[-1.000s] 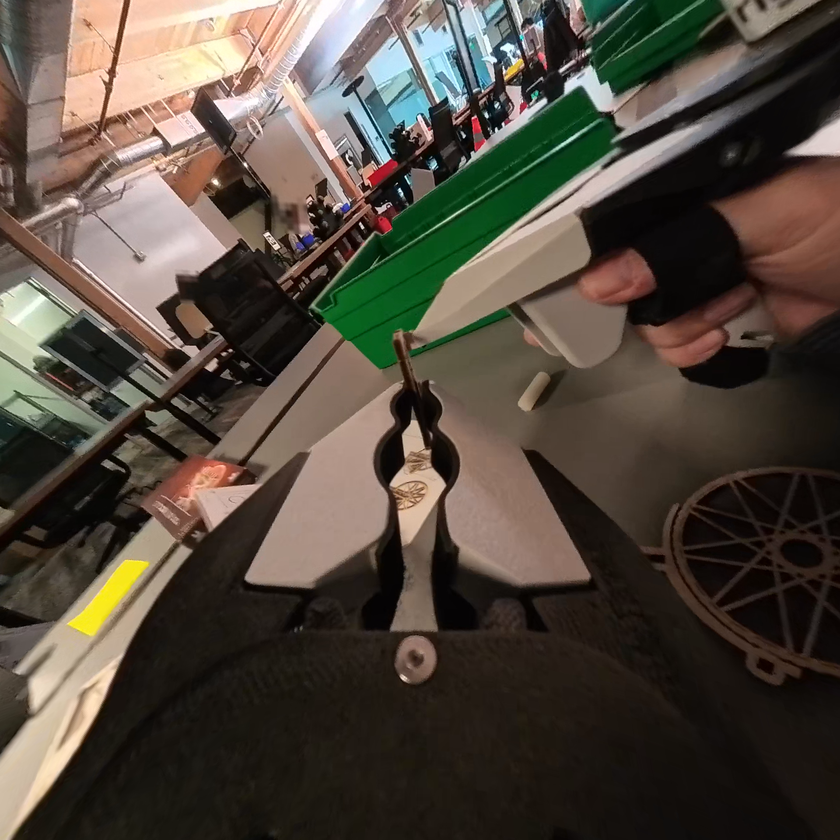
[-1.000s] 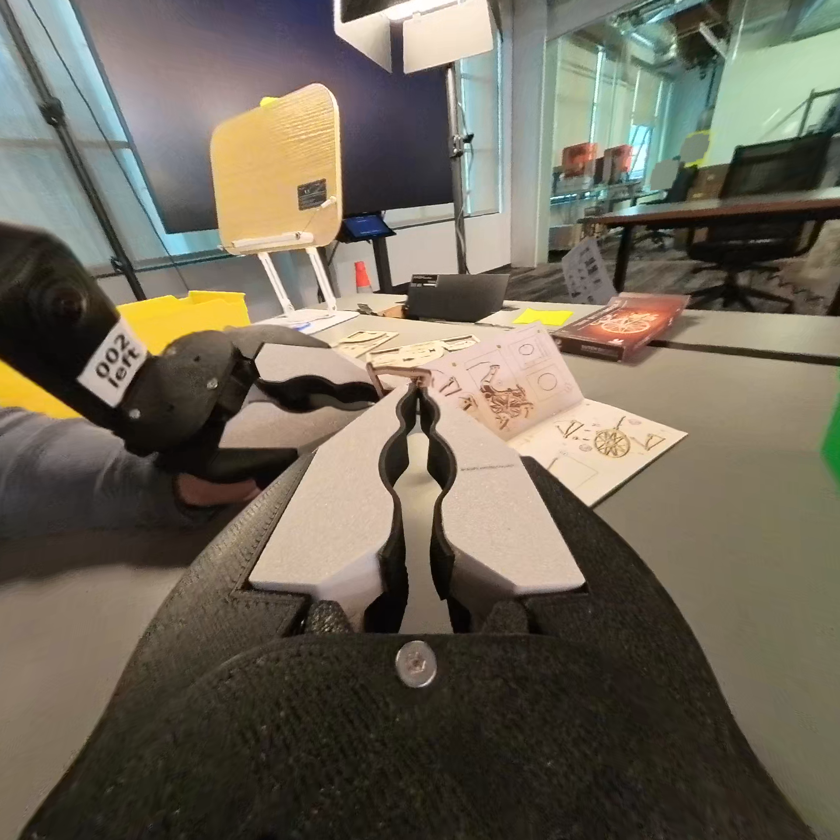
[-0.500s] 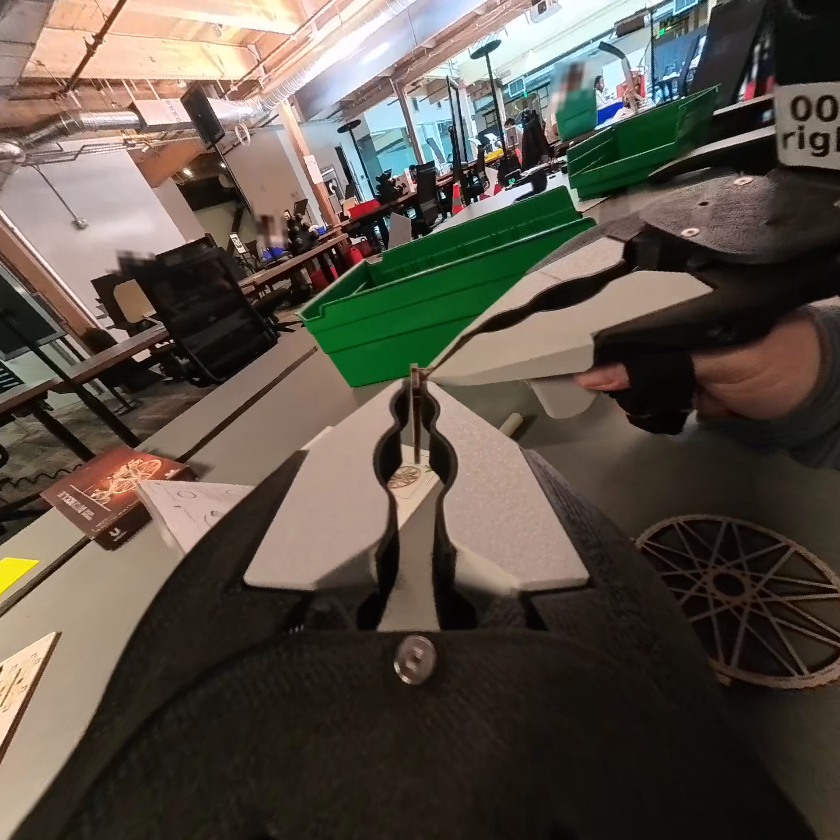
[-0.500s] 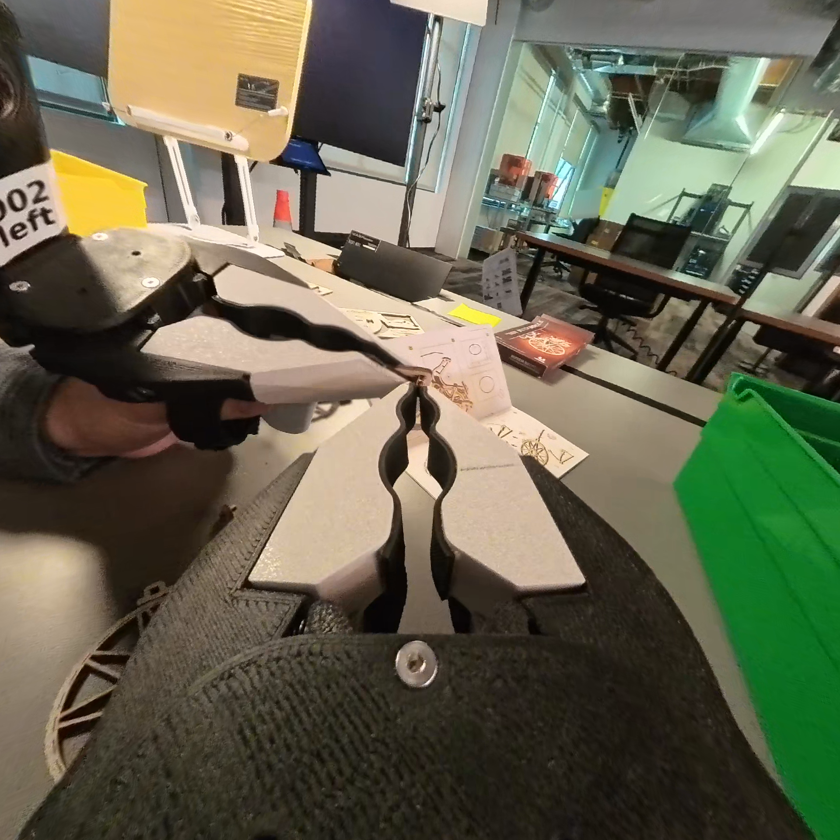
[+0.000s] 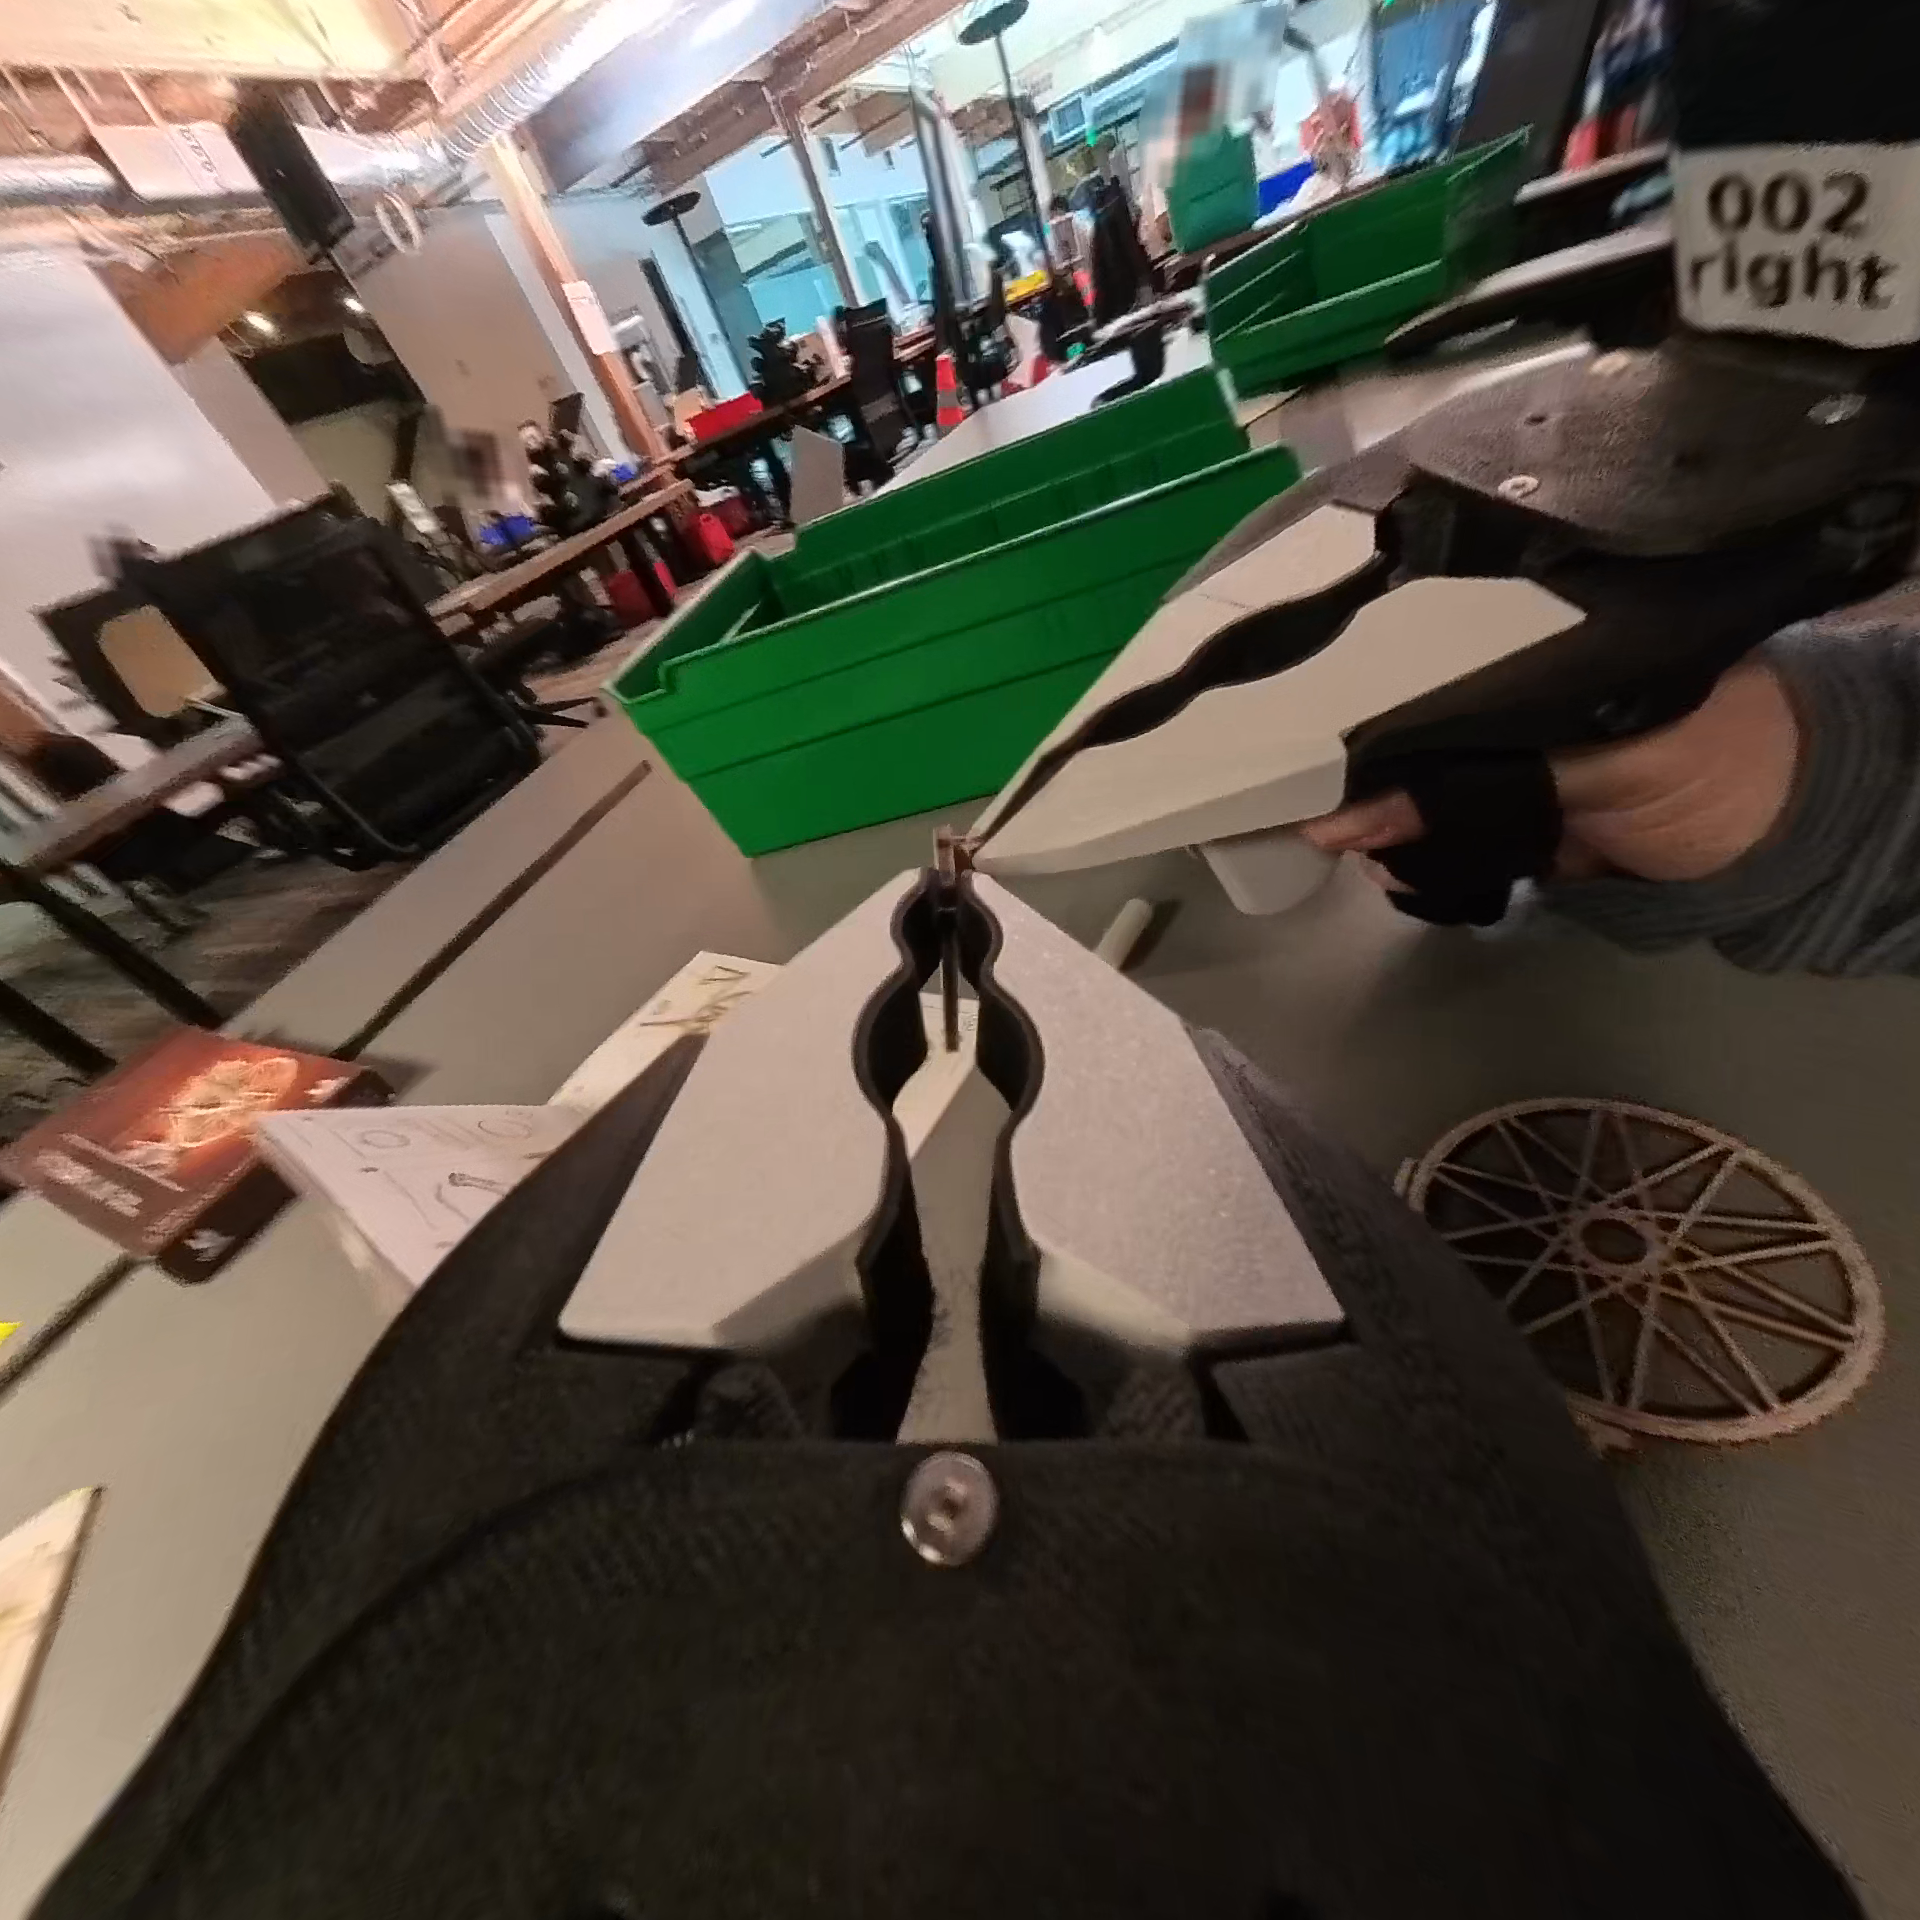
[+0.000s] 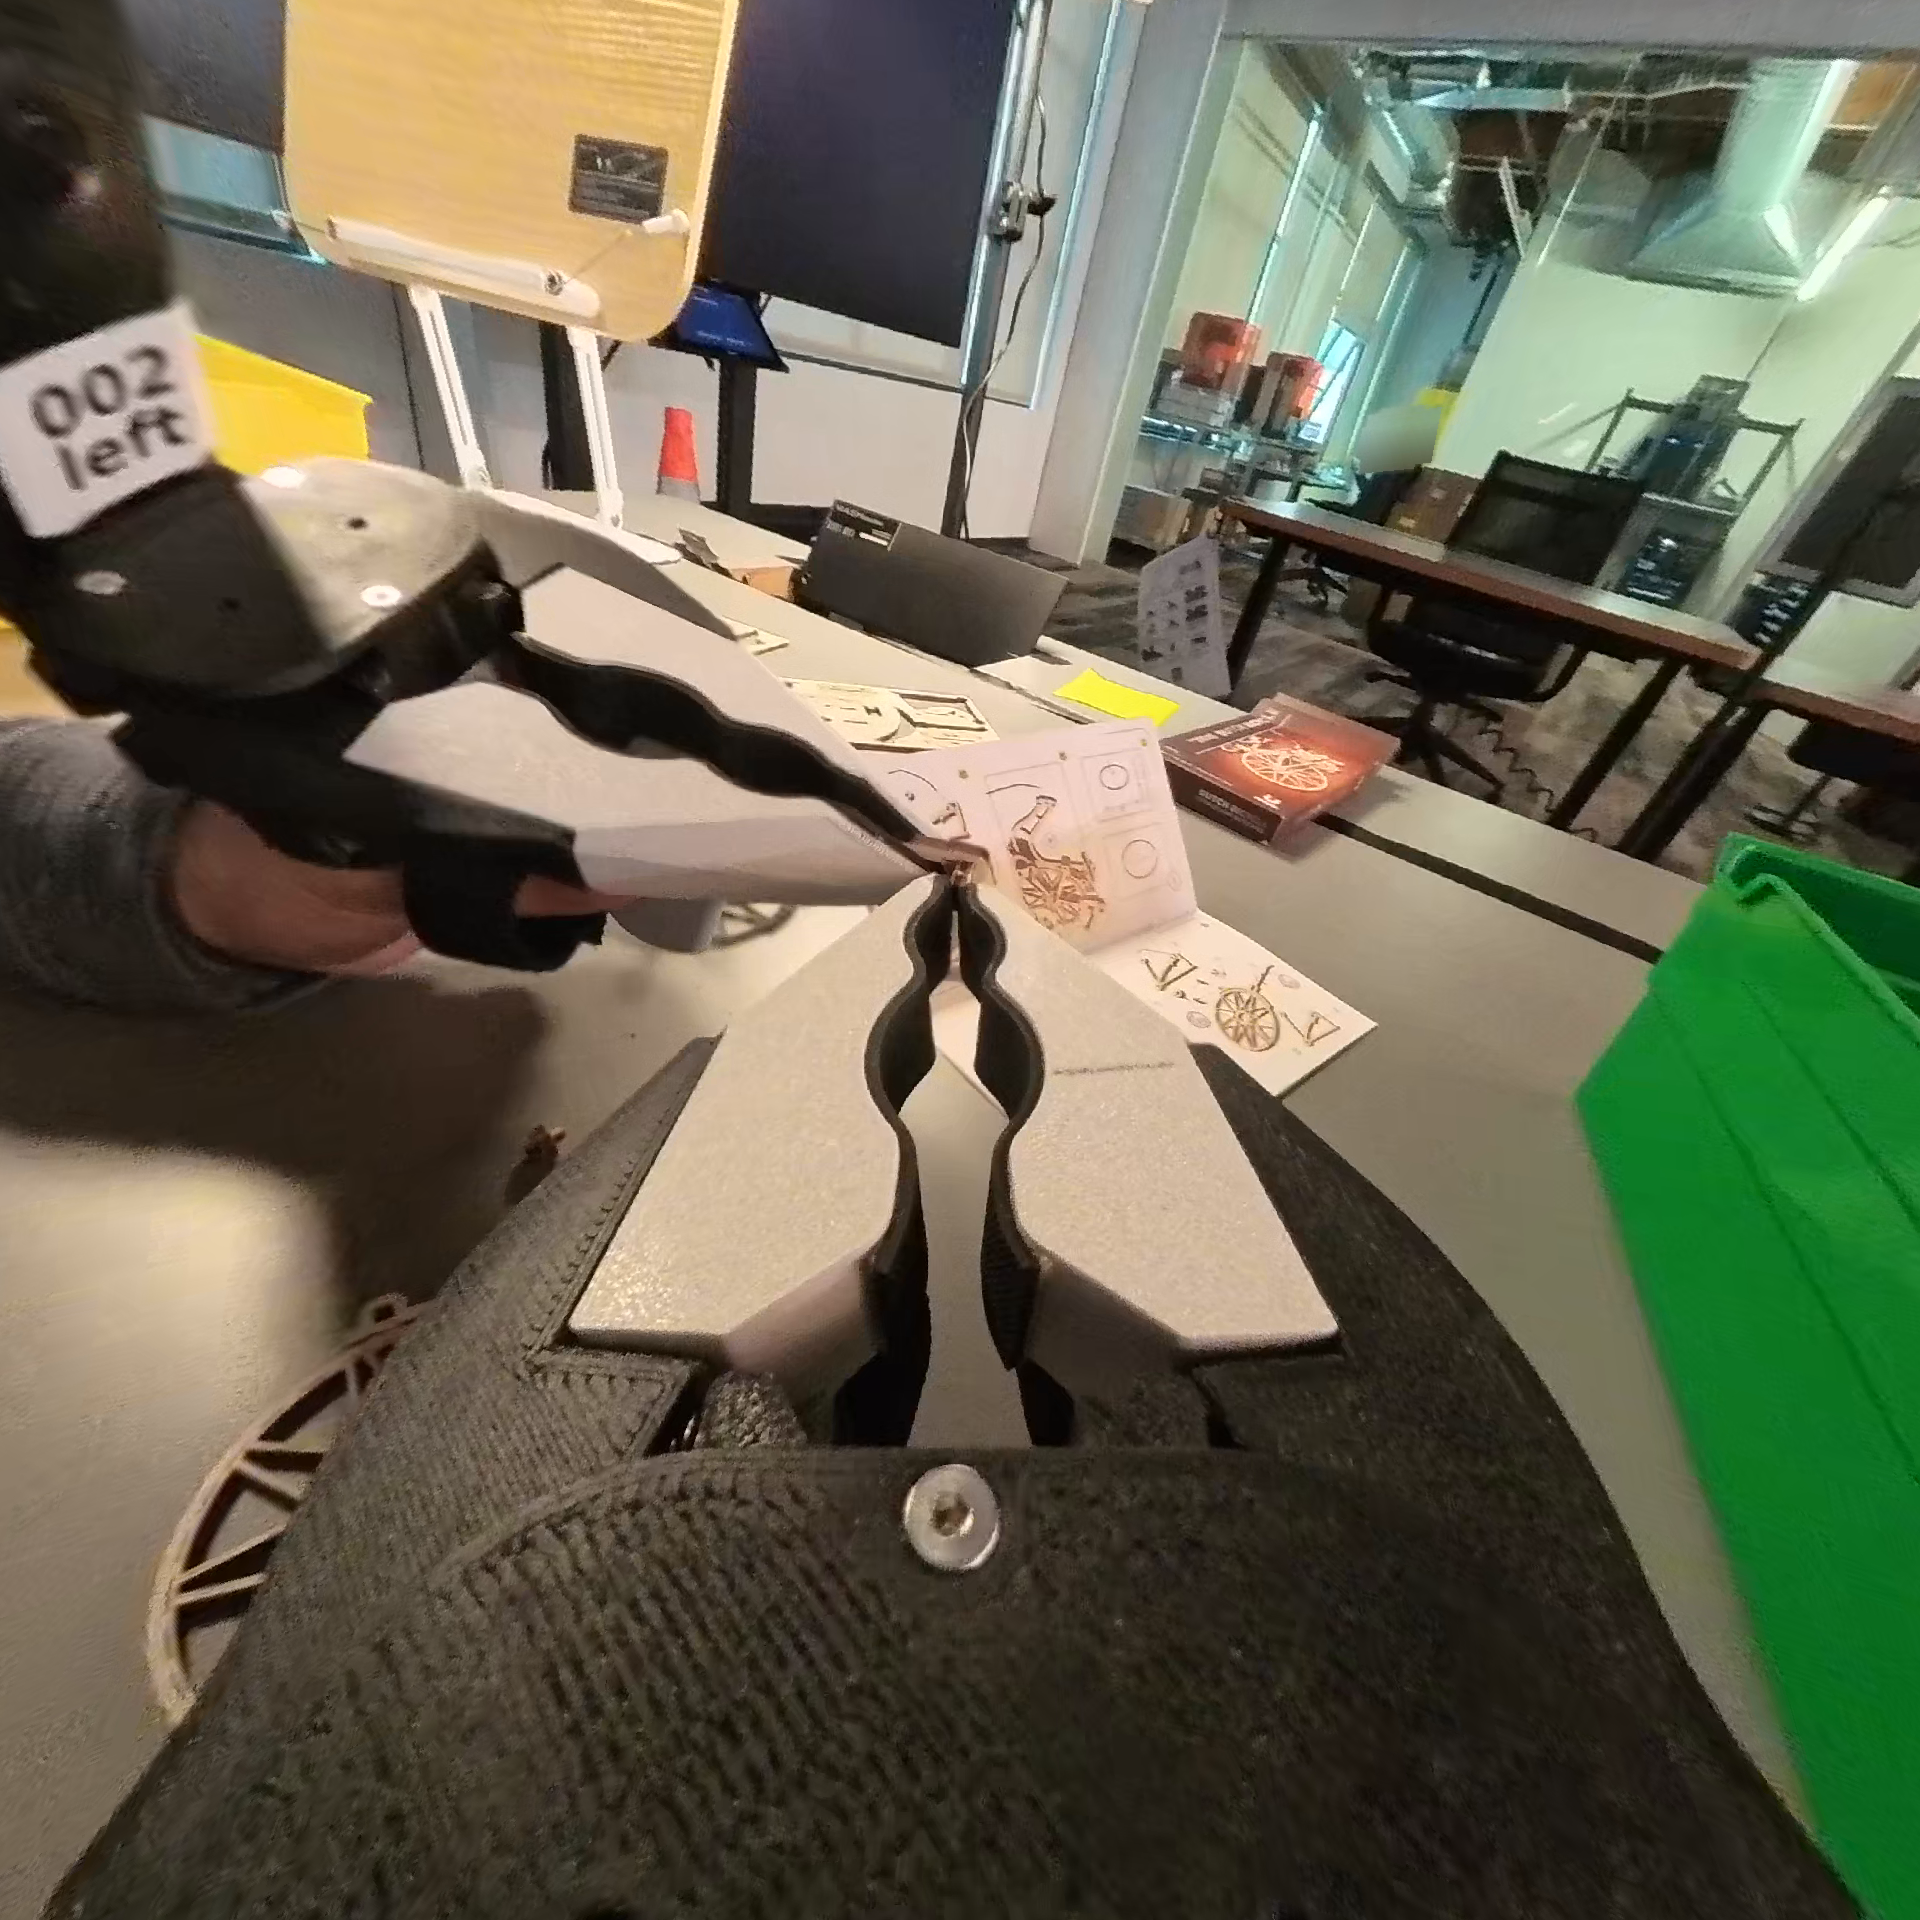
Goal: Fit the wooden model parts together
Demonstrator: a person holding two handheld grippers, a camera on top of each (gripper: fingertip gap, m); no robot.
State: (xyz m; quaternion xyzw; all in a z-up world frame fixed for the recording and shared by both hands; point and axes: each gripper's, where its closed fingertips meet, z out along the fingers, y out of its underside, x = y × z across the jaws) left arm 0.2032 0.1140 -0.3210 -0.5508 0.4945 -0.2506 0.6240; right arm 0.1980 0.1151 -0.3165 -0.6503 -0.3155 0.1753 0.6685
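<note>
The left gripper (image 5: pixel 948 883) is closed on a thin wooden strip (image 5: pixel 948 966), held upright at its fingertips. The right gripper (image 6: pixel 954 896) is closed too, tip against the strip's top end. A wooden spoked wheel (image 5: pixel 1652 1270) lies on the table (image 5: pixel 1455 997) nearby.

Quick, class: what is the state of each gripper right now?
Left gripper: closed on a thin, flat wooden strip.
Right gripper: closed; its tips meet that strip, contents unclear.
</note>
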